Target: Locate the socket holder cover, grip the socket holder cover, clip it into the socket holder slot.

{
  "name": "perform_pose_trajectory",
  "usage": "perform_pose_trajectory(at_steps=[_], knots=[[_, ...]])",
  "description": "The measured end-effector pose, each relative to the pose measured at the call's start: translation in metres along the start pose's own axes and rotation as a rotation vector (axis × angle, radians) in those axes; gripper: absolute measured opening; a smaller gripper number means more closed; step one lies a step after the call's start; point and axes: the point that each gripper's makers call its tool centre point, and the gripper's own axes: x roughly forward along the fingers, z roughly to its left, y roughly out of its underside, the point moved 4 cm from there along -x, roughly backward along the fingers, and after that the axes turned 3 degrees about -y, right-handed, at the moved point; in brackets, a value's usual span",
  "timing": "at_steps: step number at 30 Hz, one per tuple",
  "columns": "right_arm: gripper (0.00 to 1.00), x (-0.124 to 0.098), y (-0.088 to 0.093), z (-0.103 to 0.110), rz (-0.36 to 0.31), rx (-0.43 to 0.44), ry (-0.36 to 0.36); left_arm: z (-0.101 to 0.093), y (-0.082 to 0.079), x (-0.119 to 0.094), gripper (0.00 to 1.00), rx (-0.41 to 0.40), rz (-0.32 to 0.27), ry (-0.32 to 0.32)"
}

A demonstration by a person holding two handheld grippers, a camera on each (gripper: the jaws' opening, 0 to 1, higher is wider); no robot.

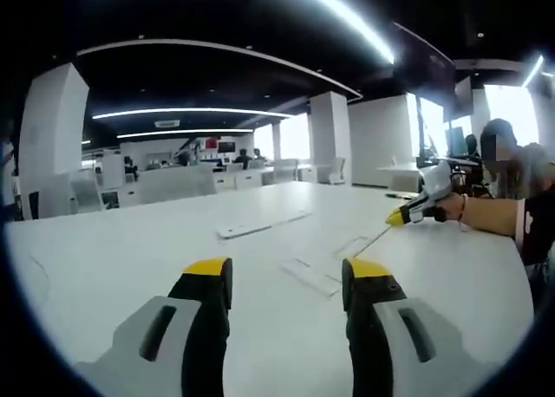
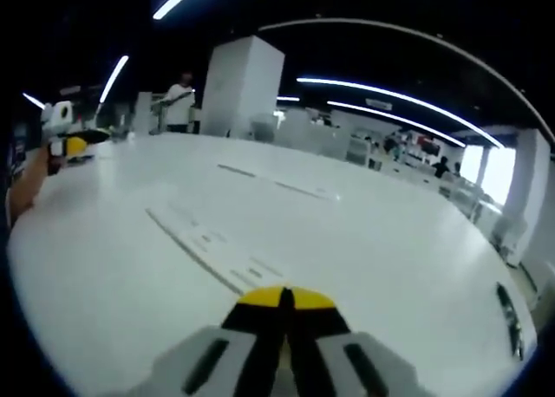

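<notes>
Nothing is gripped yet: the long white plastic socket holder cover (image 1: 262,224) lies untouched on the white table (image 1: 121,258), left gripper (image 1: 286,280) spread, right gripper (image 2: 284,297) pressed together and empty.

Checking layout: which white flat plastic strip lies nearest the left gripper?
The short white strip just ahead of the left gripper; the longer white strip lies farther.

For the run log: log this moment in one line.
left gripper: open, empty | right gripper: shut, empty | white strips lying flat on table | nothing gripped yet
</notes>
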Motion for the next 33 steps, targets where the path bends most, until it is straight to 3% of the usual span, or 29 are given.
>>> perform_pose_trajectory(at_steps=[33], knots=[[0.04, 0.0042, -0.0011, 0.0018, -0.025, 0.012, -0.026, -0.0007, 0.002, 0.0035, 0.51, 0.009, 0.013, 0.003]])
